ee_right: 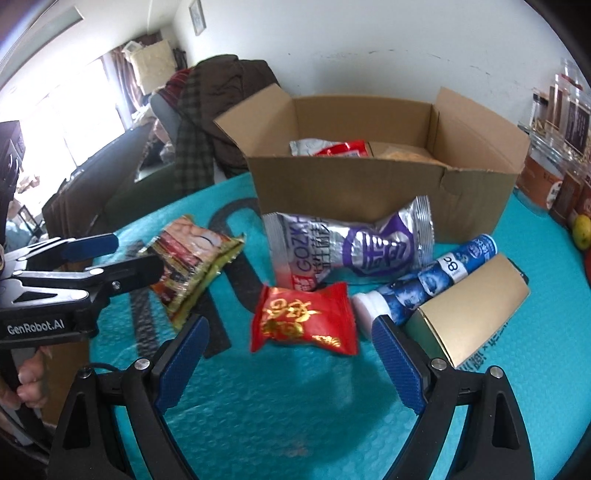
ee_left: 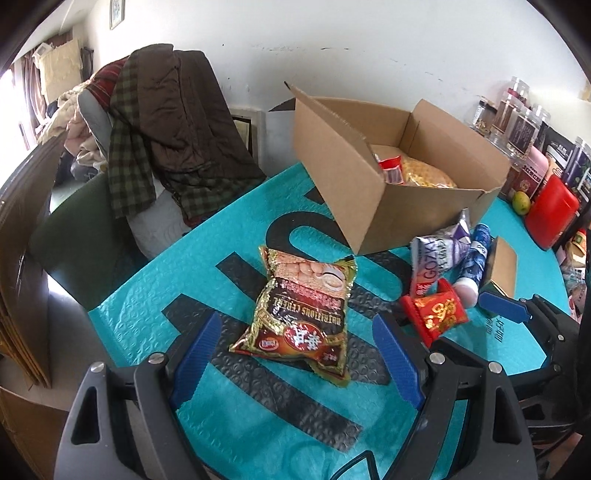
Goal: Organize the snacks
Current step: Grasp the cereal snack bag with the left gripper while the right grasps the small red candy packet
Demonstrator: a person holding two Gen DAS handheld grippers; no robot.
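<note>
Ahead, the cereal bag (ee_left: 295, 314) lies lengthwise between the left gripper's (ee_left: 295, 363) empty, spread jaws; the right gripper (ee_right: 291, 363), likewise released, faces the red packet (ee_right: 303, 319).

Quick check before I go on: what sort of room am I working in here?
Most likely a lived-in home: clothes heaped on a chair, a framed picture on the wall, and storage jars lining the table.

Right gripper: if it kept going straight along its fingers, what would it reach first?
Most likely the red snack packet, which lies just ahead between the open fingers of the right gripper. The silver-purple bag sits behind it. Depth is hard to judge in this fisheye view.
</note>
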